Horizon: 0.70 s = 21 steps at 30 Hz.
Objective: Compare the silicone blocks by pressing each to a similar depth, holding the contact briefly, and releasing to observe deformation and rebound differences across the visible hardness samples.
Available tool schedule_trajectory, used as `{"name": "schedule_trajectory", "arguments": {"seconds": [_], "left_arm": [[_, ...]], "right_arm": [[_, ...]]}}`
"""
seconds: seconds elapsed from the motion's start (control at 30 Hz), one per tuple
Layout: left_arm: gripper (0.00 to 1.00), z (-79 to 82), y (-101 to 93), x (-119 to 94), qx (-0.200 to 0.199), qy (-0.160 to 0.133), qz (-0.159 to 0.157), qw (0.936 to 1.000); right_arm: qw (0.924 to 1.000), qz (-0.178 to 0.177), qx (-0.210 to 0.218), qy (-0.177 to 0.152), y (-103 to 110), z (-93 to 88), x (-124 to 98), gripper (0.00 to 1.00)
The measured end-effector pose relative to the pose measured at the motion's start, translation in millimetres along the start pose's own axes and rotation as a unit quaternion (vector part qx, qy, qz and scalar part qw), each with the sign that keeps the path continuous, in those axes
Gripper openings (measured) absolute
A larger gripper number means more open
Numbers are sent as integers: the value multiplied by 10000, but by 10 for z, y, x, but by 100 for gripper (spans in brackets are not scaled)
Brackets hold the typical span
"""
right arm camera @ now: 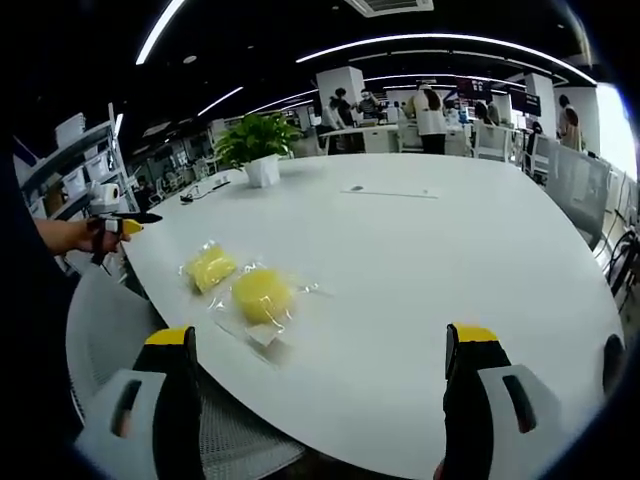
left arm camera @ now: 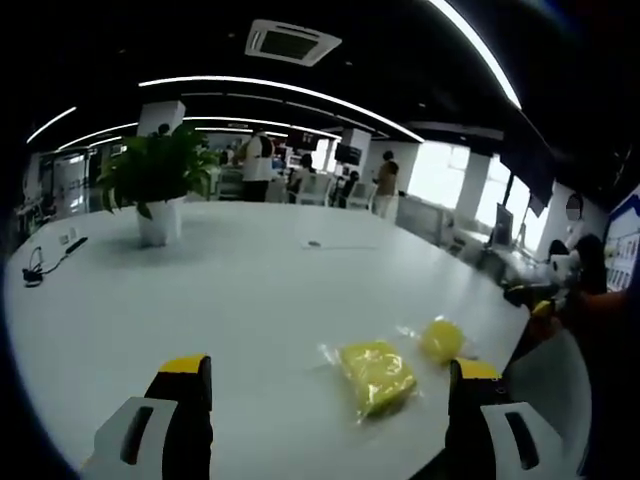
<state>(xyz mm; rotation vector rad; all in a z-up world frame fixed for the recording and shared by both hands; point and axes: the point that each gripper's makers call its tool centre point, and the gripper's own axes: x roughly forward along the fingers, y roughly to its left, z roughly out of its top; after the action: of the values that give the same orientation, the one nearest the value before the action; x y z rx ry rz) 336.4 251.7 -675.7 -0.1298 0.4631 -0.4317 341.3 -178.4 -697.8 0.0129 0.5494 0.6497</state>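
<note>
Meanwhile both yellow silicone blocks, each in a clear bag, lay side by side near the edge of the white table (left arm camera: 250, 300): the squarer block (left arm camera: 377, 375) and the rounder block (left arm camera: 441, 338), well apart from the potted plant (left arm camera: 157, 180) toward the far edge. Above that near edge the left gripper (left arm camera: 330, 385) hung with its jaws spread wide and holding nothing, while the right gripper (right arm camera: 325, 350) was equally wide open and empty, the blocks untouched

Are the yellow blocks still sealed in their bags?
Bagged: clear plastic surrounds both yellow blocks on the table. Whether sealed, cannot tell.
</note>
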Motion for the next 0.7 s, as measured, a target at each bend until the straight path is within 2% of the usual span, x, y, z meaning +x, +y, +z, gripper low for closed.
{"name": "schedule_trajectory", "arguments": {"seconds": [0.27,0.7], "left_arm": [[100,-80,-13,-4,-23,137,-63,9999],[100,-48,24,25,-147,122,-104,9998]], "right_arm": [[10000,-4,0,7,-5,-16,-8,97],[10000,-17,41,13,-8,-23,-3,97]]}}
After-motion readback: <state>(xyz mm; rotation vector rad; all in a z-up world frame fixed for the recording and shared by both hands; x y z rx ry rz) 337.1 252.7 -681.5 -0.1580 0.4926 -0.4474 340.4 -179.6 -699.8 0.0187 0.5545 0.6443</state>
